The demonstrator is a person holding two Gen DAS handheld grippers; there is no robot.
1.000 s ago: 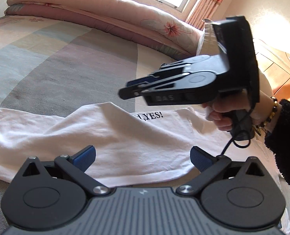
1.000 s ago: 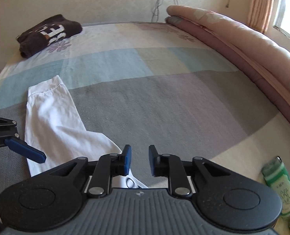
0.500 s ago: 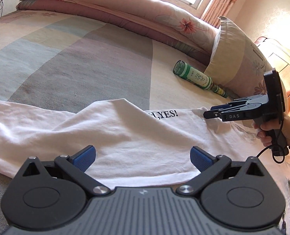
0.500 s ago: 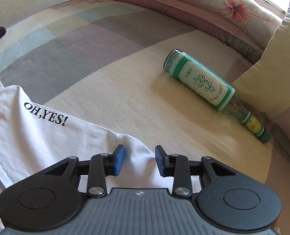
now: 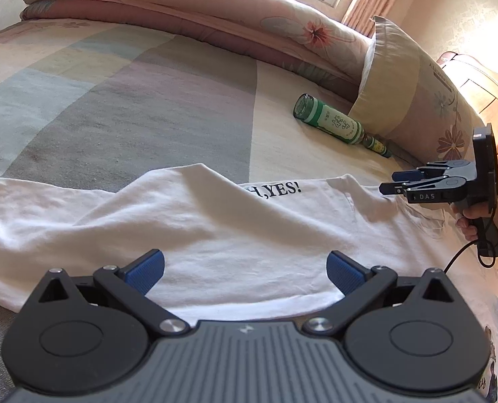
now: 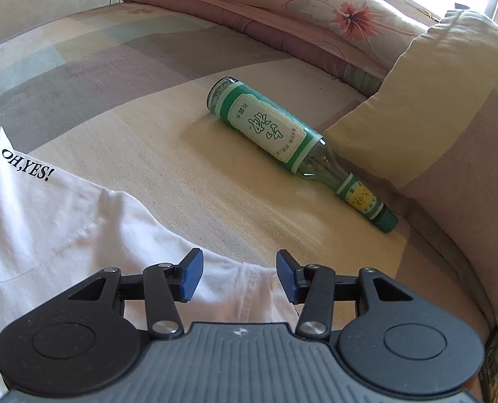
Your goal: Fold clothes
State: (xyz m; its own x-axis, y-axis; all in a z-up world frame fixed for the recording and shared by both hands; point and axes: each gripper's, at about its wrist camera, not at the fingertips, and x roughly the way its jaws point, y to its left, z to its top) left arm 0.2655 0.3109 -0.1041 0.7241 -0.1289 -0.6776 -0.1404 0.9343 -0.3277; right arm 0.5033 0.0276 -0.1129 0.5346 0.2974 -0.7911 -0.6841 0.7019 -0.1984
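Now my left gripper point(image 5: 245, 270) hangs wide open and empty over the white shirt point(image 5: 215, 228) spread on the bed point(image 5: 114, 100), while my right gripper point(image 6: 239, 273) is opening above its hem, gripping nothing.

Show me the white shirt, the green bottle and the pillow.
white shirt point(image 5: 235, 235), left wrist view, middle of the cloth.
green bottle point(image 6: 265, 127), right wrist view, its label.
pillow point(image 6: 450, 107), right wrist view, its front face.

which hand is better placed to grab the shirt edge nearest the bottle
Right. The right tool, jaws opening with nothing pinched, hangs right over the white shirt hem on the side facing the green bottle. The left tool sits open over the shirt's middle, farther from it.
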